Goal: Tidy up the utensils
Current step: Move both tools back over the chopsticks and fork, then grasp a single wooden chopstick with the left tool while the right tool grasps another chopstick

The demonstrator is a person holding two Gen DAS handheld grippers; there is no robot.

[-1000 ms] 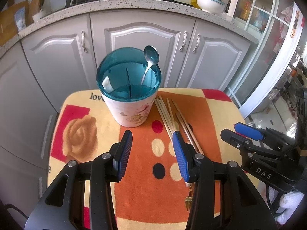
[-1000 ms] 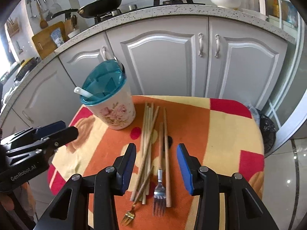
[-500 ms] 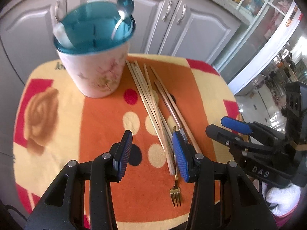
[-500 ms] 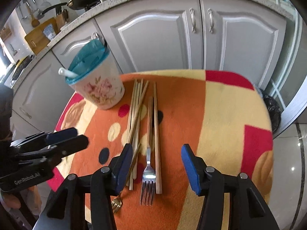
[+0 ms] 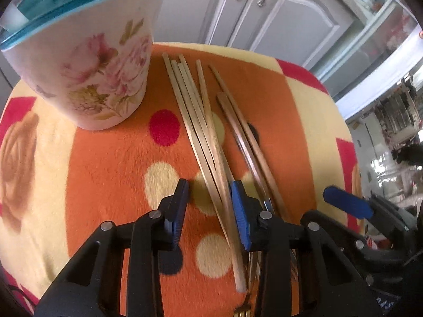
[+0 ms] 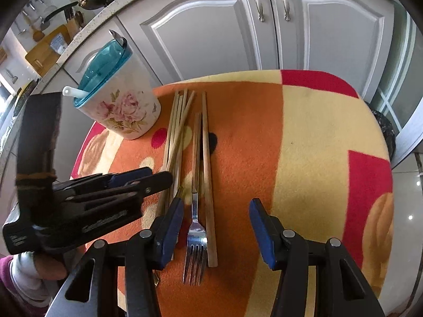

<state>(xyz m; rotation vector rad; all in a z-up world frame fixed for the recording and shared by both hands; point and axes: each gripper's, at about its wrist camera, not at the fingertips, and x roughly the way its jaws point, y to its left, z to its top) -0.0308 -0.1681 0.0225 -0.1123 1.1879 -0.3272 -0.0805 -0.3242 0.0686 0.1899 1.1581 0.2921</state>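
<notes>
Chopsticks (image 5: 203, 129) are lying loose in a bundle on an orange, yellow and red fleece blanket (image 6: 317, 137), just right of a floral utensil holder (image 6: 124, 111) with a teal lid. A silver fork (image 6: 195, 240) is lying at the near end, beside a darker pair of chopsticks (image 6: 203, 158). Two spoons are already standing in the holder; chopsticks and forks are all waiting, so most of the sorting seems left to do. The left gripper (image 5: 210, 206) is pointing down over the pale bundle, its jaws having just been narrowing with sticks between them, not yet pinching. The right gripper (image 6: 215, 224) is hovering with its jaws moderately wide, straddling the fork, holding nothing. Grey kitchen cabinets (image 6: 211, 26) are standing behind, under a speckled counter with a pan.
</notes>
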